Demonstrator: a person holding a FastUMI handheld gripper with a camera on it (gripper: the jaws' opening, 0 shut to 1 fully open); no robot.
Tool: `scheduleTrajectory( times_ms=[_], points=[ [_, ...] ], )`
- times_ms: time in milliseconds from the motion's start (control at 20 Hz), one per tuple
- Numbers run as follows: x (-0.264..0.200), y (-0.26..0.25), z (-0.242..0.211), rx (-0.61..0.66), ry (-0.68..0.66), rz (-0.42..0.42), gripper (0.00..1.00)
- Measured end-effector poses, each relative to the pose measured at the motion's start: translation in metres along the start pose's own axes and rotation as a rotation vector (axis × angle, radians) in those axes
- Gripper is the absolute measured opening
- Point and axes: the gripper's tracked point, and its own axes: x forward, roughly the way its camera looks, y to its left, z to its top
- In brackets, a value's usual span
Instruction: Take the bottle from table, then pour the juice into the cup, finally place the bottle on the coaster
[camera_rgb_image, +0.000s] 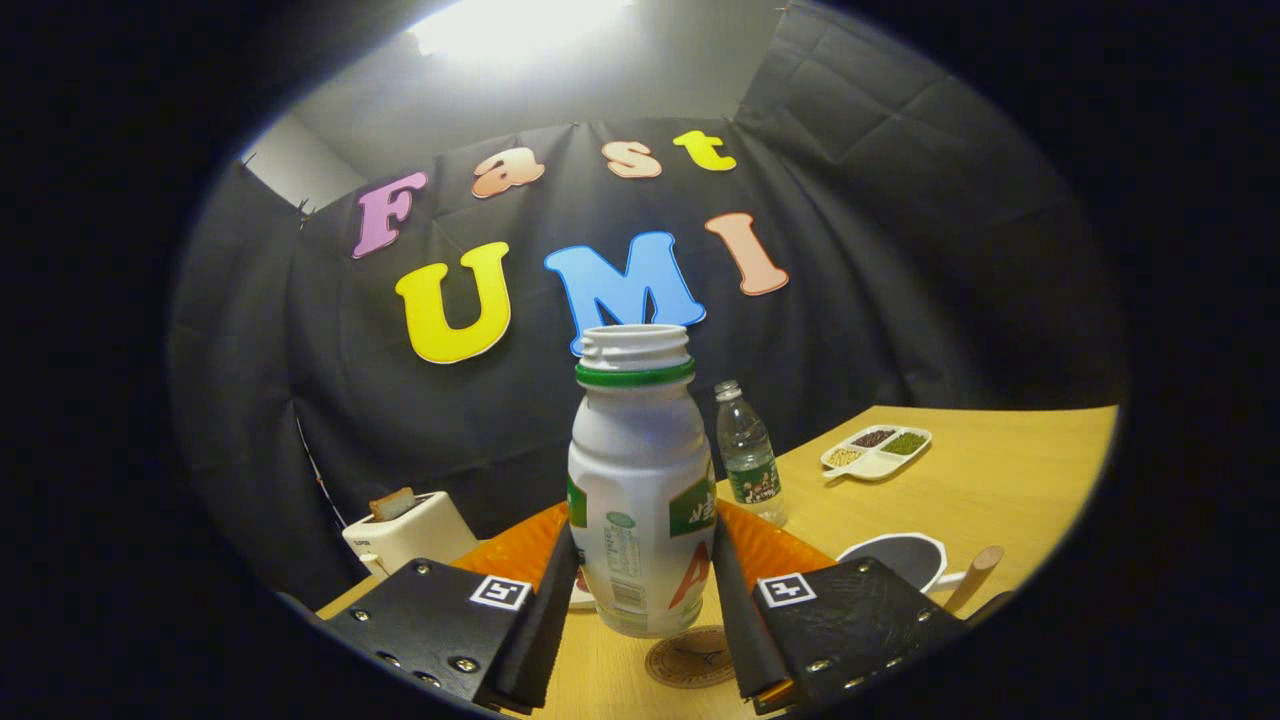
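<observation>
The gripper (640, 600) is clamping the bottle (640, 490) between its 2 fingers (545, 625), both pads pressing on the lower body while the bottle is standing upright with its cap off and its mouth open. The bottle's base is sitting just above or at the far rim of the round coaster (692, 657), which is lying on the table (1000, 490) between the fingers; whether the base is touching it cannot be told. Judging from this, the grasp is done and the bottle is either being carried off or being brought down for the last step; whether juice has been poured cannot be told, since the inside of the cup (900, 560), just right of the right finger, is looking dark. Open room is lying to the right across the bare table, toward a divided snack tray (877, 450). Close behind the bottle a small water bottle (750, 455) is standing, and a toaster (410, 525) is sitting near the table's left edge, so sideways swings are calling for care.
</observation>
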Motion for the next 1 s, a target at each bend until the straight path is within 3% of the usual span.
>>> scheduleTrajectory(
  times_ms=[550, 1000],
  points=[
    [0.004, 0.007, -0.024, -0.295, 0.019, -0.043, 0.68],
    [0.010, -0.002, -0.057, -0.221, 0.122, -0.049, 0.68]
  ],
)
